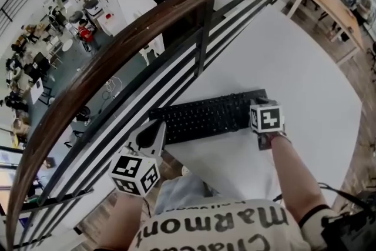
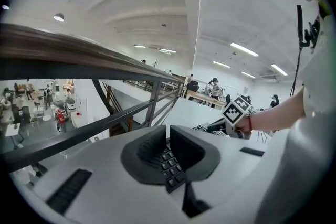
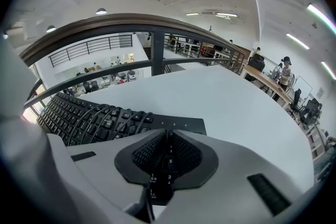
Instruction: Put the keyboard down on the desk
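This is looking like an open-plan office on a mezzanine. A railing [image 3: 152,20] is overlooking chairs [image 1: 38,62] on a lower floor [image 1: 61,90], and people [image 3: 285,72] are standing by a long table [image 1: 329,0].

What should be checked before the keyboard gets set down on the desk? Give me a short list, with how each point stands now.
1. Left gripper shut on the keyboard: ok.
2. Right gripper shut on its other end: ok.
3. Desk bare around the keyboard: ok.
4. Keyboard held level: cannot tell.
5. Left end well in from the railing: not ok, it lies close by.
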A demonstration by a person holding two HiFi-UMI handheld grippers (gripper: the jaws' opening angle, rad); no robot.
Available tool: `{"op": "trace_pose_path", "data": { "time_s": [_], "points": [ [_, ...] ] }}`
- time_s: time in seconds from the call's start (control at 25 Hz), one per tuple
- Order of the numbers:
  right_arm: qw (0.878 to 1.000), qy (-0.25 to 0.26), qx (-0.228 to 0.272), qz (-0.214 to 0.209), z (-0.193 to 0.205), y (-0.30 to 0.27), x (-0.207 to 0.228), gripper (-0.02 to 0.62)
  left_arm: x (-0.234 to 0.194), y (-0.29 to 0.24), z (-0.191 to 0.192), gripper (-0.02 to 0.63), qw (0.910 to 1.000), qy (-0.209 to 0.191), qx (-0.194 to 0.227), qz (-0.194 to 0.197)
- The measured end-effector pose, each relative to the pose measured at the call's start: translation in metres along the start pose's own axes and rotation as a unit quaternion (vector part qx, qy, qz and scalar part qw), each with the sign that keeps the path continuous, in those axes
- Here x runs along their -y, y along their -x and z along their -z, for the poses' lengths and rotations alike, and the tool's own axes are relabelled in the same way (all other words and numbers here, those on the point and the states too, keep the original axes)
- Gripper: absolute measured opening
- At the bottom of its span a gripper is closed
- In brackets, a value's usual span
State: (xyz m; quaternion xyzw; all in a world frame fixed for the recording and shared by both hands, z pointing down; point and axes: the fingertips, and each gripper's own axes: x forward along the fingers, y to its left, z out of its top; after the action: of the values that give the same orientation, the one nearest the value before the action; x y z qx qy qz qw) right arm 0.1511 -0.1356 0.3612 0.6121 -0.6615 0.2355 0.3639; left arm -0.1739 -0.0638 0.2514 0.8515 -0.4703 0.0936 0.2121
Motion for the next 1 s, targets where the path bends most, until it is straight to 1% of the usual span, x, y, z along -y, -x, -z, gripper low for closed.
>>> {"op": "trace_pose_path", "data": {
  "time_s": [0.12, 0.24, 0.32, 0.4, 0.48, 0.52, 0.6, 0.68, 0.76, 0.8, 0.88, 1.0],
  "points": [
    [1.0, -0.011, 0.012, -0.008, -0.001, 0.0, 0.001, 0.063, 0.013, 0.011, 0.002, 0.023, 0.9998, -0.017, -0.008, -0.003],
    [1.0, -0.001, 0.026, -0.007, 0.005, 0.001, 0.001, 0.063, 0.021, 0.024, 0.018, 0.021, 0.9991, -0.027, -0.024, -0.022],
    [0.999, 0.017, 0.031, -0.01, 0.002, 0.005, -0.001, 0.063, 0.025, 0.038, 0.02, 0.017, 0.9989, -0.027, -0.02, -0.033],
    [0.999, 0.024, 0.04, -0.024, -0.006, 0.015, -0.004, 0.063, 0.032, 0.052, 0.015, 0.009, 0.9989, -0.025, -0.008, -0.038],
    [0.997, 0.0, 0.068, -0.044, -0.008, 0.026, -0.008, 0.063, 0.04, 0.064, 0.02, 0.003, 0.999, -0.022, 0.002, -0.039],
    [0.994, -0.017, 0.087, -0.06, -0.003, 0.03, -0.012, 0.063, 0.043, 0.069, 0.03, 0.003, 0.999, -0.019, 0.005, -0.039],
    [0.986, -0.038, 0.122, -0.105, 0.016, 0.034, -0.027, 0.063, 0.045, 0.074, 0.06, 0.002, 0.9988, -0.013, 0.01, -0.045],
    [0.977, -0.035, 0.153, -0.147, 0.029, 0.05, -0.035, 0.063, 0.055, 0.074, 0.076, 0.002, 0.9985, -0.004, 0.022, -0.049],
    [0.969, -0.015, 0.176, -0.175, 0.03, 0.086, -0.031, 0.063, 0.083, 0.076, 0.069, 0.002, 0.9985, 0.002, 0.034, -0.043],
    [0.965, -0.005, 0.184, -0.186, 0.032, 0.107, -0.028, 0.063, 0.1, 0.08, 0.064, 0.002, 0.9986, -0.002, 0.037, -0.039],
    [0.96, 0.002, 0.203, -0.195, 0.043, 0.143, -0.022, 0.063, 0.129, 0.087, 0.064, 0.002, 0.9984, -0.023, 0.039, -0.035],
    [0.956, -0.008, 0.228, -0.187, 0.067, 0.185, -0.008, 0.063, 0.167, 0.095, 0.076, 0.002, 0.9973, -0.052, 0.046, -0.024]
  ]
}}
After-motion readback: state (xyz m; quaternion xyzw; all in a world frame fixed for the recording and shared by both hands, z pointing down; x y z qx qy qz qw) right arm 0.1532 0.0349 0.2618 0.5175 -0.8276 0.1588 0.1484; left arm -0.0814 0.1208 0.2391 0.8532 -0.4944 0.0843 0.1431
